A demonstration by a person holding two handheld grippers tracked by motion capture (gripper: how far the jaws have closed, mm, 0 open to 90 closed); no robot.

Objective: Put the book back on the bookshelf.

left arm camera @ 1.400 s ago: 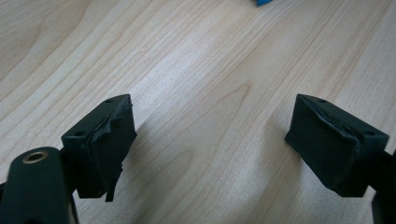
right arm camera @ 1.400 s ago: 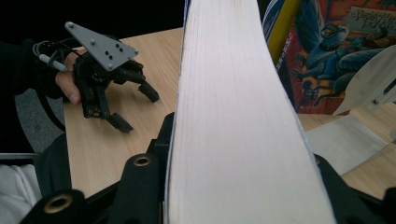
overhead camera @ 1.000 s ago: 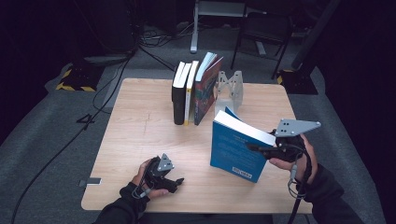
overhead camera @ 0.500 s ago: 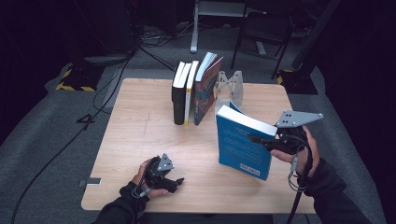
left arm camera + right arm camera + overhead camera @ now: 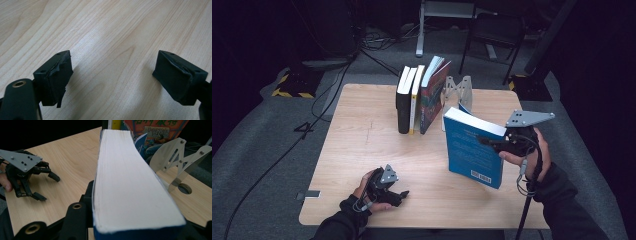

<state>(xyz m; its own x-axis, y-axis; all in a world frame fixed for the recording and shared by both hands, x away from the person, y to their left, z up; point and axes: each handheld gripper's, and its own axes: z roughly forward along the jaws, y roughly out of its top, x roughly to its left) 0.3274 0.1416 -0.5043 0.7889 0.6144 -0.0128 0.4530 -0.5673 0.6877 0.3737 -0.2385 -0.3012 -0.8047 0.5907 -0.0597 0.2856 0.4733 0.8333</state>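
**Blue book held upright at the right of the counter**

Nearest the person, the left gripper (image 5: 398, 194) is resting low on the front of the wooden counter (image 5: 357, 145), held in the left hand (image 5: 371, 191). Its jaws are standing wide apart over bare wood, with nothing between them.

Further in and to the right, the right gripper (image 5: 492, 143) is clamping a thick blue book (image 5: 472, 150). The book is standing nearly upright, its white page edges facing up and its lower corner hanging just above the counter near the front right; whether it is touching the wood I cannot tell. The jaws are pressing on it from either side, and the right hand (image 5: 524, 152) is carrying the gripper with the grey three-cornered plate (image 5: 528, 118) on top.

Just behind the book, a metal bookend (image 5: 460, 91) is standing on the counter. To its left, a row of books (image 5: 419, 95) is standing at the far middle: a dark one, a pale one with a yellow spine, and a colourful one leaning against them.
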